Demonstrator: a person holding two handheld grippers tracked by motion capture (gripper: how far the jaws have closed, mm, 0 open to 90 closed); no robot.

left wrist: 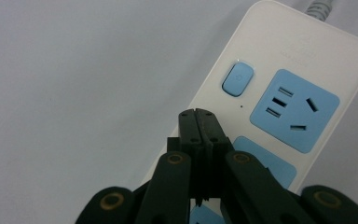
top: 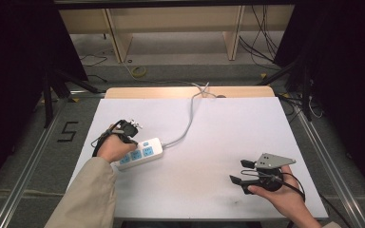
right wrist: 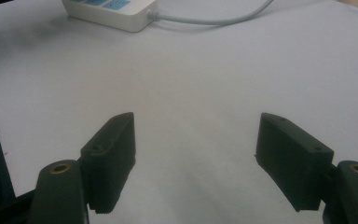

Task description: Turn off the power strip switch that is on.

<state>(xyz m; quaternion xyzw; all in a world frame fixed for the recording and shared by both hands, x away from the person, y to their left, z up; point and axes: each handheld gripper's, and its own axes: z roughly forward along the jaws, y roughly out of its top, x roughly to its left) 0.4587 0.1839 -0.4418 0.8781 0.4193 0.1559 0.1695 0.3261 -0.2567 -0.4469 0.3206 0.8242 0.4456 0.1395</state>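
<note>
A white power strip (top: 140, 153) with light blue sockets lies on the left part of the white table (top: 218, 142); its grey cable (top: 186, 124) runs to the far edge. In the left gripper view the strip (left wrist: 261, 60) shows a blue switch button (left wrist: 237, 79) and a blue socket (left wrist: 294, 109). My left gripper (left wrist: 197, 114) is shut with nothing between its jaws, its tips over the strip just below the button. In the high view the left gripper (top: 129, 135) sits at the strip's left end. My right gripper (top: 241, 172) is open and holds nothing, well away at the front right; its jaws (right wrist: 196, 140) stand wide over bare table.
The strip (right wrist: 112, 11) and its cable (right wrist: 214, 19) lie at the far edge of the right gripper view. Beyond the table are wooden shelf legs (top: 116, 38) and loose cables (top: 261, 45) on the floor. Dark stands flank both sides.
</note>
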